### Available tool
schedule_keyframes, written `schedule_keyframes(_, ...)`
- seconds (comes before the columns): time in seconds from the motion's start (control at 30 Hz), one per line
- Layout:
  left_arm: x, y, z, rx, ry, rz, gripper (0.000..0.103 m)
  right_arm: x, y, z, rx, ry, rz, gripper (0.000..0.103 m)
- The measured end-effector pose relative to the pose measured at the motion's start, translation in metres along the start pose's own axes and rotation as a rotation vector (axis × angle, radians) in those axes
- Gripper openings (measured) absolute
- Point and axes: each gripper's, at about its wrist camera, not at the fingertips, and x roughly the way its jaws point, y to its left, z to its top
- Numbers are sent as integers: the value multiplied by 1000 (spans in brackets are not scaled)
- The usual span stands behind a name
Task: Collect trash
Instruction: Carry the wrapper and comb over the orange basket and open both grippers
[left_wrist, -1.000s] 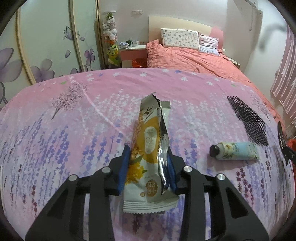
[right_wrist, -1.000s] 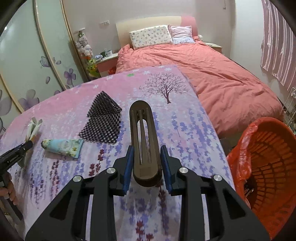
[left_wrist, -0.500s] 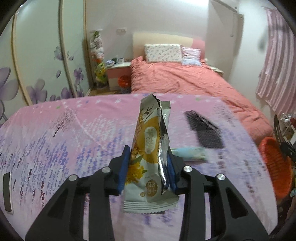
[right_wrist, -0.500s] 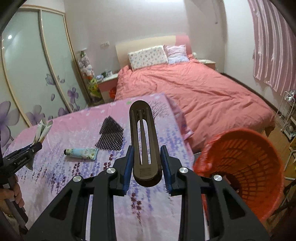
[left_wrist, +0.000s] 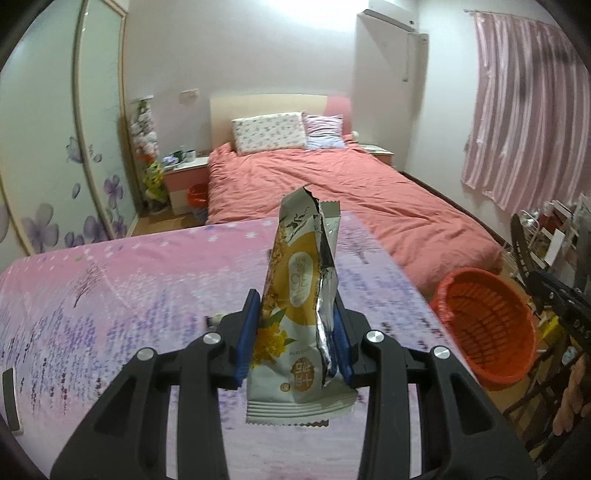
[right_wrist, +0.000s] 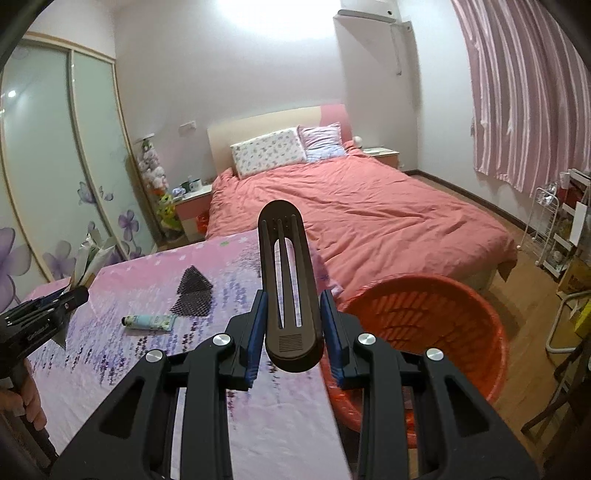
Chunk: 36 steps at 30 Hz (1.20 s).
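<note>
Left gripper (left_wrist: 295, 336) clenched on an opened snack wrapper (left_wrist: 301, 299), held upright, torn end up, above the near part of the flowered surface (left_wrist: 110, 295). Right gripper (right_wrist: 291, 336) clenched on a dark slotted comb-like piece (right_wrist: 288, 284), also upright, poised at the surface's right edge with the orange basket (right_wrist: 461, 317) just beyond and below. Same basket (left_wrist: 487, 328) seen from the left wrist view on the floor to the right, between the surface and the bed (right_wrist: 369, 214).

Step in hand, by the look of it: carrying both pieces to the basket.

To do it well:
- Bring each load fully over the basket's mouth before letting go, not merely over the rim.
- Right load first, being nearer; left well clear, to avoid crossing paths.
- Lower toward the opening before release; wrapper light and likely to drift or cling to a pad.
- Open wide and pause for a clean drop.

Left on the surface: a small tube (right_wrist: 149, 322) and a black mesh piece (right_wrist: 192, 295), near one another on the far left.
</note>
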Motion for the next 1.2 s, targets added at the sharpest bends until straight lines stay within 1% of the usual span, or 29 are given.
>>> schedule_keyframes(0.2, 0, -43, 2, 42, 0, -56, 37, -8, -25, -2, 27, -15, -35, 30)
schedule_keyframes(0.43, 6, -97, 1, 87, 12, -141, 37, -10, -53, -7, 79, -18, -70, 30)
schedule_keyframes(0.67, 19, -158, -1, 127, 32, -252, 37, -7, -79, -10, 122, -16, -99, 30)
schedule_keyframes(0.8, 30, -192, -7, 152, 54, -308, 37, -4, -97, -11, 155, -14, -114, 30)
schedule_keyframes(1.1, 66, -244, -22, 187, 121, -372, 37, 14, -133, -18, 240, 17, -113, 30)
schedule_keyframes(1.17, 75, -253, -25, 195, 137, -378, 38, 19, -138, -20, 254, 24, -109, 30)
schedule_keyframes(1.2, 79, -256, -26, 199, 146, -380, 41, 20, -141, -20, 258, 27, -105, 30)
